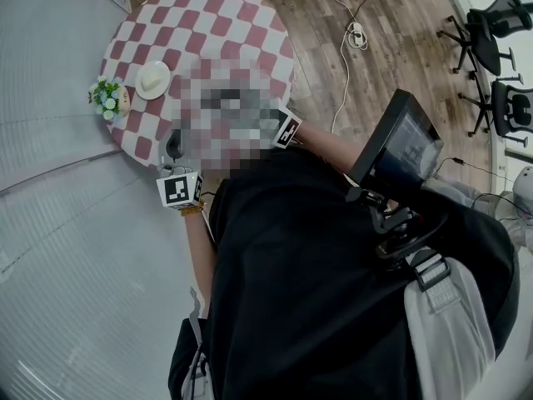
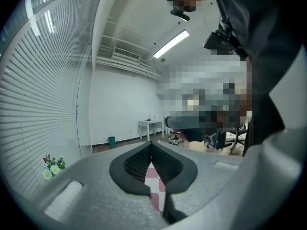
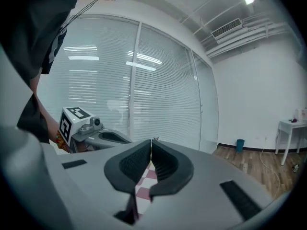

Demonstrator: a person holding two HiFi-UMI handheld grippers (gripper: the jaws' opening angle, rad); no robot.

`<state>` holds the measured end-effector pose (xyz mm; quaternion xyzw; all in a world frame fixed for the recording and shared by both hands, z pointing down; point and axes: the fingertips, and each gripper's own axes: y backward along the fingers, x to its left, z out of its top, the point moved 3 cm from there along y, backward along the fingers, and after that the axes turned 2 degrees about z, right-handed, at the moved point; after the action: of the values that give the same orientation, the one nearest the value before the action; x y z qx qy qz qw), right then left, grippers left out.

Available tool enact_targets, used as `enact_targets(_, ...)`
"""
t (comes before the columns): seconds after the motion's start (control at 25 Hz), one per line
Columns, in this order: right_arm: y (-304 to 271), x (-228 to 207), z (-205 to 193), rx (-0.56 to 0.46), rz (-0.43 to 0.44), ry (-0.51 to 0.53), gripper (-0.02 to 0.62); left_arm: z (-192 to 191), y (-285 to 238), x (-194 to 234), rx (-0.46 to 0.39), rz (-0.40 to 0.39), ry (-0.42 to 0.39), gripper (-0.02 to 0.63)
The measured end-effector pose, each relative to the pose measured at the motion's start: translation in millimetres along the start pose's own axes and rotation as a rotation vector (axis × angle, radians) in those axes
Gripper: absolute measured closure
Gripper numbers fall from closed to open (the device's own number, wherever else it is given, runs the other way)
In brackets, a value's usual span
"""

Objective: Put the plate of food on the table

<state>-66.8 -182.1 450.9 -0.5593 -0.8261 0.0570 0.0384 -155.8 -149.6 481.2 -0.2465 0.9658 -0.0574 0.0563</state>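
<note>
Flowers (image 1: 107, 97) stand at the left edge of the checked surface (image 1: 250, 32). The white plate of food (image 1: 152, 79) rests on the cloth just beside them, its food too small to make out. The left gripper (image 2: 151, 143) has its jaws clenched on nothing, and so does the right gripper (image 3: 151, 140). The marker cube (image 1: 179, 190) bears only a black-and-white pattern. In the head view a mosaic patch hides the jaws.

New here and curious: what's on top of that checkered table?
A white plate with something pale on it, and small flowers at the table's edge. The person's head hides the near part.
</note>
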Motion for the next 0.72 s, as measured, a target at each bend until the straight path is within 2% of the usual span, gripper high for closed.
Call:
enact_targets(0.12, -6.5, 3.5, -18.8, 0.044, 0.023, -0.015, 0.583, -13.4, -3.8, 2.4, 0.03, 0.003, 0.041, 0.6)
enact_targets(0.28, -11.2, 4.5, -40.0, 0.096, 0.011, -0.029, 0.584, -36.0, -6.9, 3.4, 0.085, 0.022, 0.109, 0.6)
enact_targets(0.48, -9.8, 5.1, -69.8, 0.2, -0.004, 0.012, 0.584, -67.4, -10.8, -15.4, 0.174, -0.028, 0.086, 0.6)
enact_targets(0.72, -2.3, 15.0, -90.6, 0.228, 0.011, -0.045, 0.585, -93.5, -6.3, -22.6, 0.199, -0.002, 0.173, 0.6)
